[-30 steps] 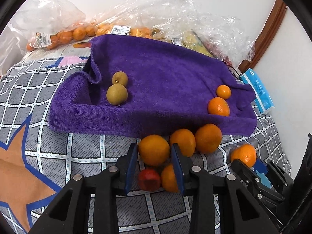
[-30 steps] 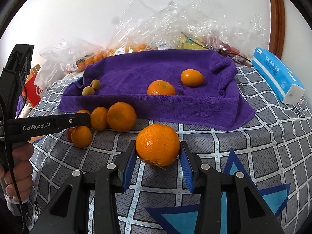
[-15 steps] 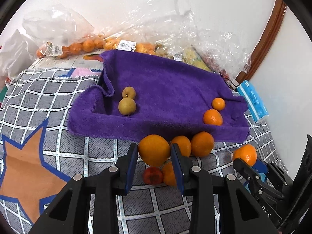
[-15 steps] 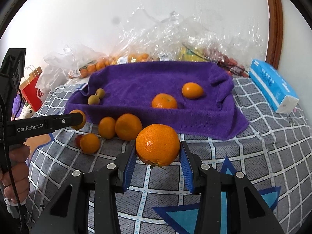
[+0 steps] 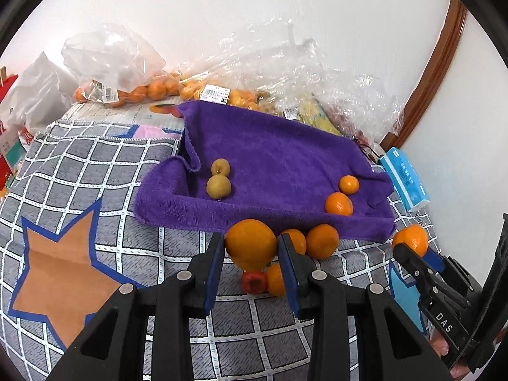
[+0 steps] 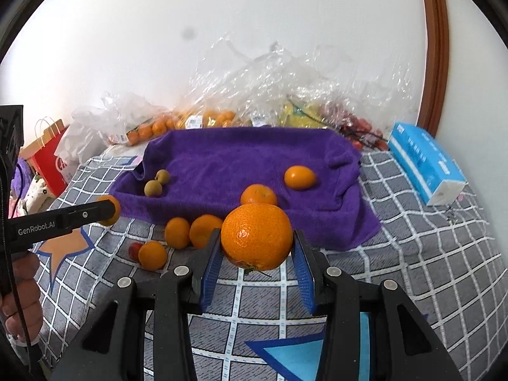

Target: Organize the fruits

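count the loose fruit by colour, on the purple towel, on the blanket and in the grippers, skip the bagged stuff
Orange fruit: 7. That is 2 on the purple towel, 3 on the blanket, 1 in the left gripper, 1 in the right gripper.
Brownish-green fruit: 2, on the towel.
Red fruit: 1, on the blanket.
Total: 10

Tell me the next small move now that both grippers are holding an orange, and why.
Probably carry both forward over the purple towel. The left gripper and right gripper each clamp an orange off the blanket, and two oranges already lie on the towel's right side.
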The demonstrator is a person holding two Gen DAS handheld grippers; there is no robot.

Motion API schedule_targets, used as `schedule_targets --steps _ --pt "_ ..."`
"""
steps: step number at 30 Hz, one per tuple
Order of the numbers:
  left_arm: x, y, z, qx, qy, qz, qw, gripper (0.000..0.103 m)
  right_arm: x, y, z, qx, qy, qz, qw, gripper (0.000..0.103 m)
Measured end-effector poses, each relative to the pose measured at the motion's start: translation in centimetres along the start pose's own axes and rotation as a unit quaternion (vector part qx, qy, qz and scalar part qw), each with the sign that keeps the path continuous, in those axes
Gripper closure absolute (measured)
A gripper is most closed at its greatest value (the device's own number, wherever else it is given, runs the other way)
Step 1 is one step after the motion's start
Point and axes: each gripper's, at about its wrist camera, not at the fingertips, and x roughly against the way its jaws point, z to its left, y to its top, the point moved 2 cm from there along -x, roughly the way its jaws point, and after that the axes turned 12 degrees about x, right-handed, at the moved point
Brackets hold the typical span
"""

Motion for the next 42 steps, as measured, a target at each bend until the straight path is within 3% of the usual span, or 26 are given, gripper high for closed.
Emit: schedule_targets --steps 15,29,42 --pt "-1.1 2.1 -0.6 -0.001 -0.003 -0.011 0.9999 0.07 -1.9 1.9 -2.4 -0.003 -0.021 -0.001 1.0 0.06" --pt "-4.5 5.0 -2.1 0.003 0.001 -0.01 0.9999 0.07 -5.6 5.5 -4.5 0.009 -0.025 -0.01 1.0 0.06" --pt "-9.3 4.9 -2.2 0.011 0.001 0.019 0.9997 0.07 -9.5 3.4 -5.3 0.003 -0.015 0.028 1.0 0.06"
